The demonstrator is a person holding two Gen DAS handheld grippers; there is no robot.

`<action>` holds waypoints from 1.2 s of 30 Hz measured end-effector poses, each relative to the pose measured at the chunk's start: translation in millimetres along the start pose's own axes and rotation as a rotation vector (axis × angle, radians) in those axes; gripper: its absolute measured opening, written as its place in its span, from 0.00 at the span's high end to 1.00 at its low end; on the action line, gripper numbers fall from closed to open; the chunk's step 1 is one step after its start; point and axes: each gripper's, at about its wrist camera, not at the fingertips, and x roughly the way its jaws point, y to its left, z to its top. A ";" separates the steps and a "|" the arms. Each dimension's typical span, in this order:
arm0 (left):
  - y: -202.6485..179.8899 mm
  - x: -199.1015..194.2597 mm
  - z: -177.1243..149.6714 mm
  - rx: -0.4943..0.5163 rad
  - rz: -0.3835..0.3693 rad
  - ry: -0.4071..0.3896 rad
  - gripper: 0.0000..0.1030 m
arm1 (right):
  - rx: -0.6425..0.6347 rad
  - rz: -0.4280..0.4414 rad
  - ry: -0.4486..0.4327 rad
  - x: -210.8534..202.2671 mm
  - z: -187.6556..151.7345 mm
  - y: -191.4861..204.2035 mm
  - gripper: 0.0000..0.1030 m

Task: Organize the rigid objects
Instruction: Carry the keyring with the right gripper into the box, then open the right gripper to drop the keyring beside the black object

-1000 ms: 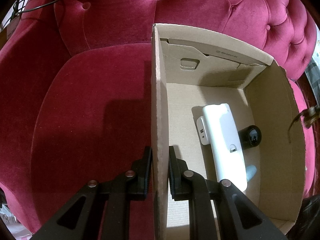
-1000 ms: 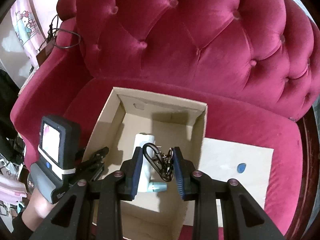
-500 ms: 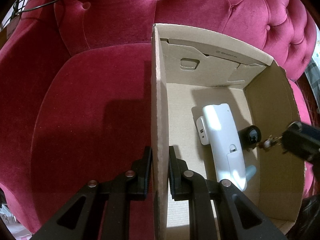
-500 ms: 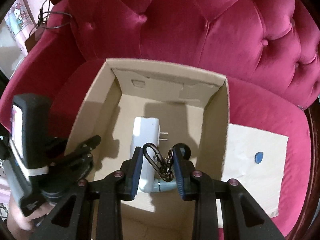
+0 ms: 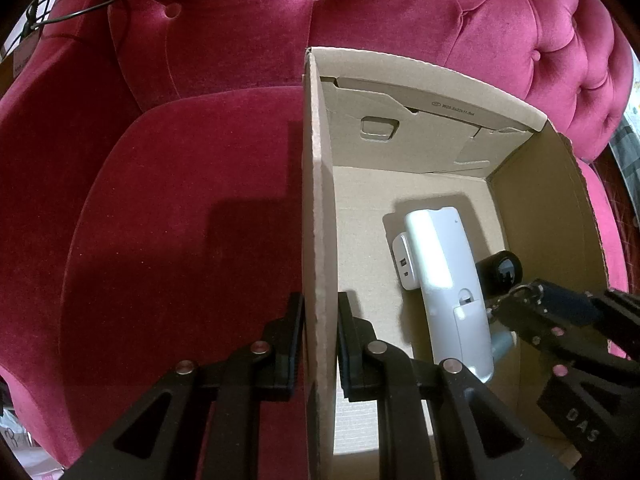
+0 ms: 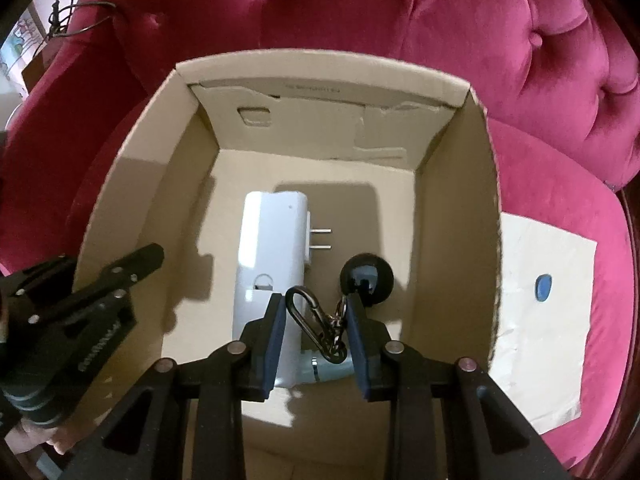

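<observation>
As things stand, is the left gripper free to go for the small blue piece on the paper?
Probably not: the left gripper is clamped on the box wall, and the blue piece lies outside beyond the opposite wall.

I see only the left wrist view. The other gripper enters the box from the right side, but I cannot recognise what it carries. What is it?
Observer: The right gripper is shut on a dark metal carabiner with a short chain, inside the cardboard box.
Operator: Is something left outside the box?
Observer: Yes. A small blue object lies on a paper sheet on the seat, right of the box.
Operator: Does the white device have a plug?
Observer: Two metal prongs stick out beside it, pointing toward the box's right wall.
</observation>
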 end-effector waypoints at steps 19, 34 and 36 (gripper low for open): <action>1.0 -0.8 -0.4 0.000 0.000 0.000 0.84 | 0.010 0.025 -0.029 -6.9 4.7 -7.6 0.54; 0.8 -1.1 -0.7 -0.001 0.000 -0.001 0.84 | 0.014 0.017 -0.147 -49.2 8.8 -16.0 0.18; 0.9 -1.1 -0.5 0.000 0.000 -0.001 0.84 | 0.019 0.015 -0.158 -54.6 9.4 -19.5 0.14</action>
